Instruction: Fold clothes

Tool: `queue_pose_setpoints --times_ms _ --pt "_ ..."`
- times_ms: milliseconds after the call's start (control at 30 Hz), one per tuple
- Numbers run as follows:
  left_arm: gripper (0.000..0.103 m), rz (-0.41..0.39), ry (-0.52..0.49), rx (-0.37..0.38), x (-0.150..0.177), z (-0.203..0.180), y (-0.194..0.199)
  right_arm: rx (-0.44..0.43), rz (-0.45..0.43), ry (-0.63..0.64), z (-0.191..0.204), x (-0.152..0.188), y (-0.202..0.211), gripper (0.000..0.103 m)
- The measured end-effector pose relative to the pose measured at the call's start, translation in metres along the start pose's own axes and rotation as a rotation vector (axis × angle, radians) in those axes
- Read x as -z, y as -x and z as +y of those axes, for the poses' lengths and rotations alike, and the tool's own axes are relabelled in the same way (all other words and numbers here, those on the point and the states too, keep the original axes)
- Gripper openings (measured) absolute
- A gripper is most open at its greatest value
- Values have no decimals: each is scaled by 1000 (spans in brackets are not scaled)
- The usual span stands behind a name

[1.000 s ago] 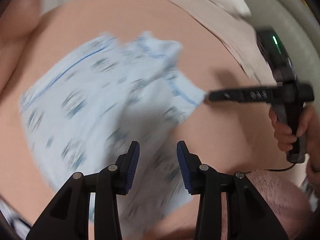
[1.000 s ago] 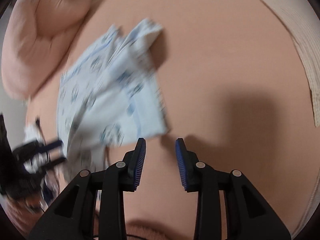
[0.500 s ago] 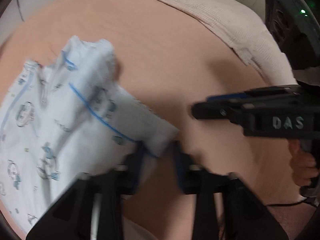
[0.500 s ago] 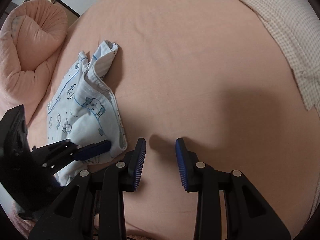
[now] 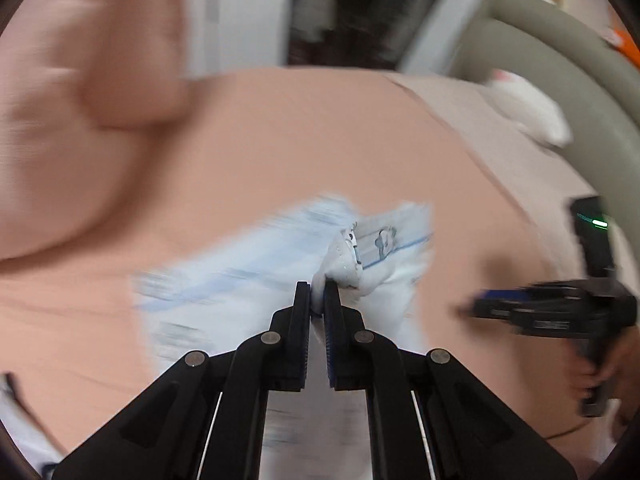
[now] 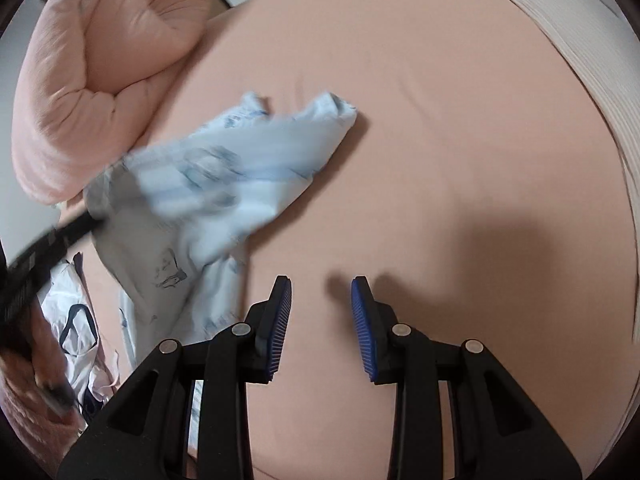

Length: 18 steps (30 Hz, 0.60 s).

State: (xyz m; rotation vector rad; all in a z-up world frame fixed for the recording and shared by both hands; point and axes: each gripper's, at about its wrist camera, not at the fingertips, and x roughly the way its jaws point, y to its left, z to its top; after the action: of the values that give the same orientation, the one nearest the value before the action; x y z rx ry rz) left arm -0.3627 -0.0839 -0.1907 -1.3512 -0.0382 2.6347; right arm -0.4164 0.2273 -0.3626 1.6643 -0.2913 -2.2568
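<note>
The left gripper has just been closing, and its fingers now pinch a bunched edge of the small pale-blue printed cotton garment, lifting it off the peach bedsheet, probably to carry that edge over for a fold. The right gripper hangs beside the garment, fingers moderately apart and empty, probably ready to steady the cloth.

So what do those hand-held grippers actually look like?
Each hand-held gripper is black plastic with two linked fingers, ribbed blue pads and silver rivets at the joints. The right one, seen from the left, has a pistol-style handle and a black box with a green light on top.
</note>
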Motion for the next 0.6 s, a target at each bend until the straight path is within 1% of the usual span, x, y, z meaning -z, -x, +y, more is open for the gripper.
queue_pose_setpoints --times_ms 67,133,167,200,300,367,433,467,533,567,600 --pt "7 29 47 -58 -2 37 -9 -11 -6 32 10 -14 -2 31" --pt "7 65 81 -87 2 64 -19 -6 -17 57 21 -27 -8 31" --pt "7 81 99 -90 5 74 -24 3 -23 72 27 -33 -12 31" --pt "7 103 116 -71 7 83 -30 13 -27 85 32 -40 -16 31" --pt "7 156 118 -52 16 89 -51 13 -29 87 49 -68 -40 31" --pt "7 164 115 -48 20 85 -60 18 -36 92 59 -82 -57 31" --pt "7 160 114 -44 21 87 -63 37 -50 116 78 -93 -73 31" --pt "7 157 120 -42 20 90 -63 41 -54 129 83 -98 -78 33" --pt "7 141 152 -33 17 98 -62 -3 -11 157 86 -108 -92 43" --pt "7 136 165 -30 16 102 -61 -31 17 170 87 -113 -100 52" --pt "7 135 172 -43 15 106 -61 -40 48 179 90 -118 -111 52"
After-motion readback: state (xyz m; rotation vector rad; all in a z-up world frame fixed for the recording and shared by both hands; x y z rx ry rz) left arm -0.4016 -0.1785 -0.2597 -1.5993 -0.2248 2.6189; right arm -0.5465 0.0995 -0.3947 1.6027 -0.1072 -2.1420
